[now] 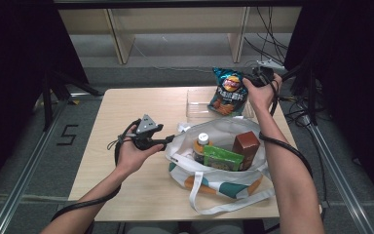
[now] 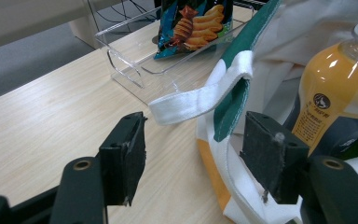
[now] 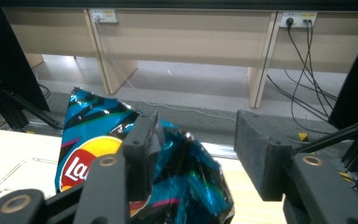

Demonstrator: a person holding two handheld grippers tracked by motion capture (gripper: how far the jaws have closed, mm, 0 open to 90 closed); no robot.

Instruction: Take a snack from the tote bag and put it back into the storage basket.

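Unpacking seems underway: tote bag [image 1: 214,146] nearest, at 6 o'clock on the surface [image 1: 126,107], left gripper [image 2: 193,154] fingers wide astride its rim. Farther, at 1 o'clock, right gripper [image 3: 193,149] (fingers wide) hovers beside chip bag [image 1: 228,90] standing in clear tray [image 1: 195,105]; next, probably withdraw.

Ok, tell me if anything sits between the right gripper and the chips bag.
Nothing visible does. The right gripper is open right at the chips bag, whose crumpled top reaches in between the jaws, close to one of them. The bag stands in the clear tray.
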